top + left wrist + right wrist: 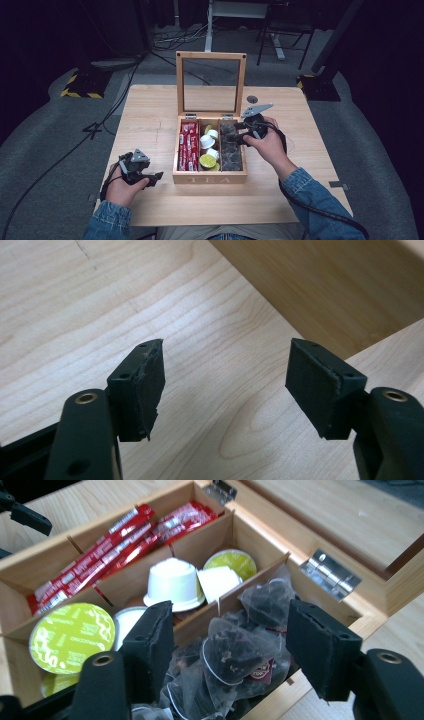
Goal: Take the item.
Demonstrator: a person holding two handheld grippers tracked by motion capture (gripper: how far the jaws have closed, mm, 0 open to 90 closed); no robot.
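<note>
Dark tea bags [235, 655], labels perhaps illegible

Tea box [210, 177]: on the table [150, 130], near its middle, lid [210, 82] upright at the far side. Left compartment: stick sachets [188, 146]. Middle compartment: capsules [207, 142]. Right compartment: tea bags [231, 147]. Right gripper [239, 135]: over the box's right compartment, fingers [320, 647] either side of the tea bags. Left gripper [156, 176]: on the table left of the box's near left corner, apart from it.

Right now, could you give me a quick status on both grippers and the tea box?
Right gripper open over tea bags. Left gripper open, empty. Tea box lid up, nothing blocking.
</note>
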